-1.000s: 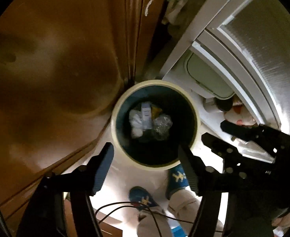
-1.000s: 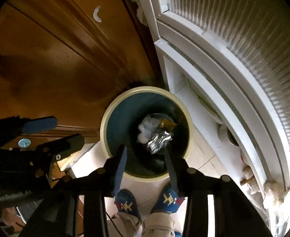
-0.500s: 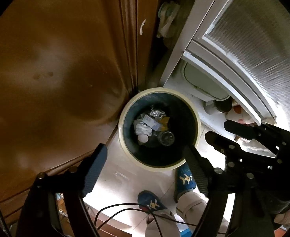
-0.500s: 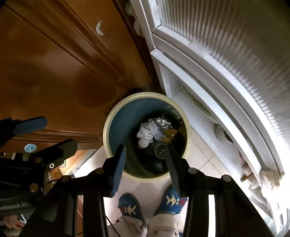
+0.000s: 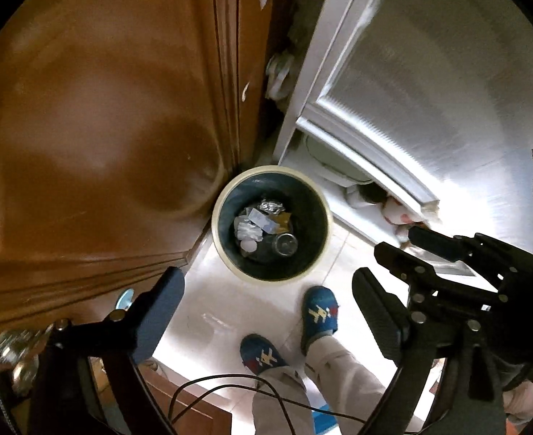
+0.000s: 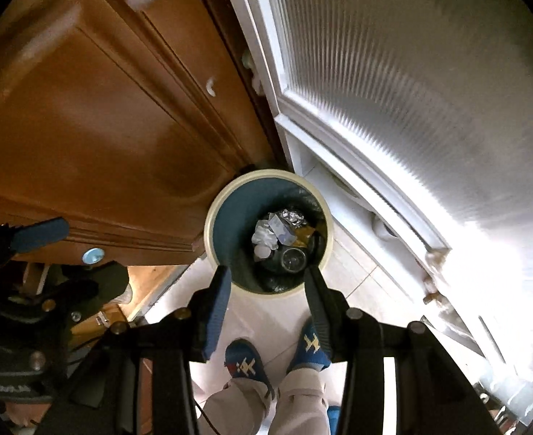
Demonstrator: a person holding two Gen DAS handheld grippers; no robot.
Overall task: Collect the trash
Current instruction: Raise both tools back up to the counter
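**Both grippers empty above the trash bin**

Both cameras looked straight down at a round trash bin with a cream rim, standing on a pale tiled floor in the corner between a brown wooden cabinet and a white ribbed-glass door.

The trash lay at the bottom of the bin: crumpled foil, white paper scraps, a small carton and a round metal can end. It sat well below both grippers and touched neither.

The left gripper pointed down with its fingers spread wide and opening further. Nothing was between them; the bin appeared in the gap, far below.

The right gripper also pointed down, its fingers parted about halfway and gripping nothing. In its view the bin's near rim showed between the fingertips, with the trash just beyond them.

The person's two blue patterned slippers and light trouser legs stood on the floor just beside the bin. A thin black cable crossed the lower part of the left view.
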